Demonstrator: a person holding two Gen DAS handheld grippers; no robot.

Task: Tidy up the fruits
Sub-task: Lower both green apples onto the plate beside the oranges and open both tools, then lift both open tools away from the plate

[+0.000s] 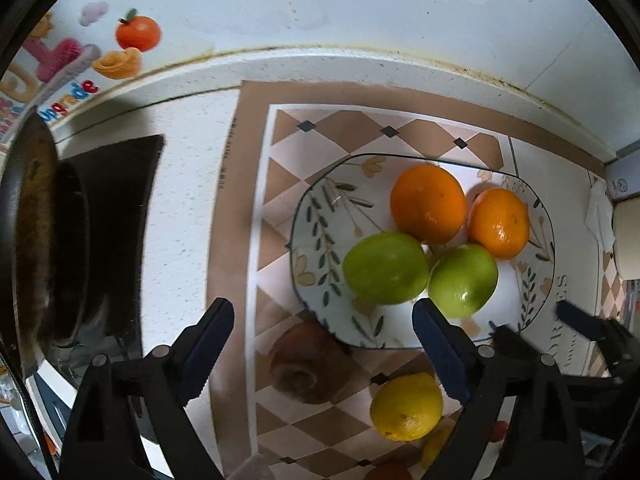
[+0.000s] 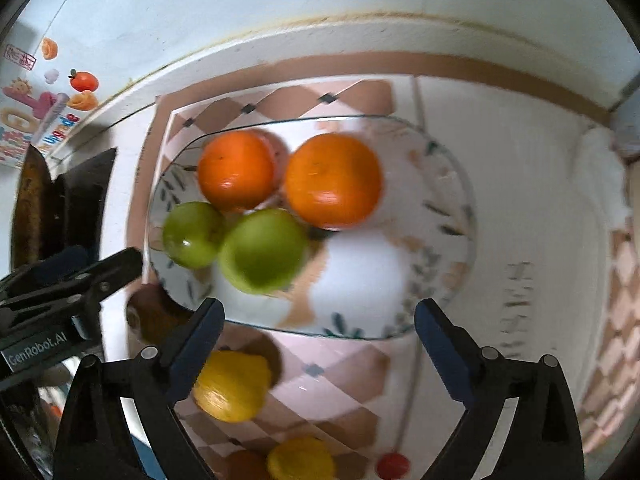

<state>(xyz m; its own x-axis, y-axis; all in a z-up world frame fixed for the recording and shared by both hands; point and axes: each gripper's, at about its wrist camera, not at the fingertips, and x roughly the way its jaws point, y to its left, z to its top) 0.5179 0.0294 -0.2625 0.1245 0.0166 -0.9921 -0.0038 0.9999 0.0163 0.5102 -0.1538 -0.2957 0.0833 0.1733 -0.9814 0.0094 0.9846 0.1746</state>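
A floral plate (image 1: 320, 216) (image 2: 436, 216) holds two oranges (image 1: 428, 204) (image 1: 498, 222) and two green apples (image 1: 386, 268) (image 1: 462, 280). They also show in the right wrist view: oranges (image 2: 238, 170) (image 2: 334, 180), apples (image 2: 192, 234) (image 2: 262, 250). A brown kiwi (image 1: 308, 360) (image 2: 150, 316) and a yellow lemon (image 1: 406, 406) (image 2: 232, 386) lie on the mat in front of the plate. My left gripper (image 1: 324, 348) is open and empty above the kiwi. My right gripper (image 2: 320, 344) is open and empty at the plate's near edge.
A checkered mat (image 1: 280, 184) covers the white counter. A dark pan (image 1: 44, 240) on a black hob stands at left. A second lemon (image 2: 300, 460) and a small red fruit (image 2: 394, 466) lie near the front. The wall (image 1: 360, 0) is behind.
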